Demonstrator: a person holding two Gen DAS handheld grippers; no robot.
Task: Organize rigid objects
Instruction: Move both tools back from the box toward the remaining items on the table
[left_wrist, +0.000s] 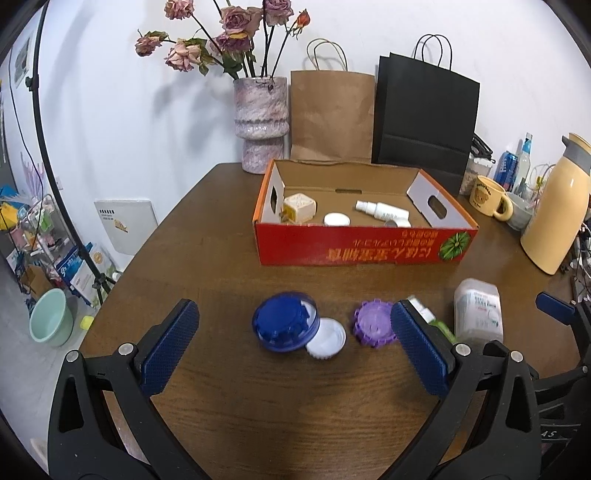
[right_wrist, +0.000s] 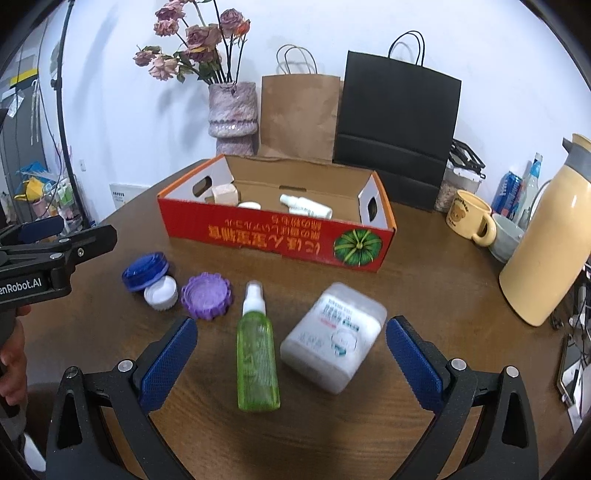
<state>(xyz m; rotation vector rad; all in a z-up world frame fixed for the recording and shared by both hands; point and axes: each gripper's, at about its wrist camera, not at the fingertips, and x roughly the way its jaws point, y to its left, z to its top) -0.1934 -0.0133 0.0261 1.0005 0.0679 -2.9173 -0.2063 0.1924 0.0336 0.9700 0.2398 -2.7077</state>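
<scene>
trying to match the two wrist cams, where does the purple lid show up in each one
Left wrist view: the purple lid lies low and right of centre, right beside the right finger's blue pad.
Right wrist view: purple lid lies left of centre, left of the green spray bottle.
Shared landmark: the red box behind it on the table.

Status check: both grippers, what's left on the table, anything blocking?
Left gripper open, empty; right gripper open, empty. Green spray bottle, white plastic canister, blue round lid, white cap, purple gear-edged lid outside red cardboard box. Nothing blocking.
</scene>
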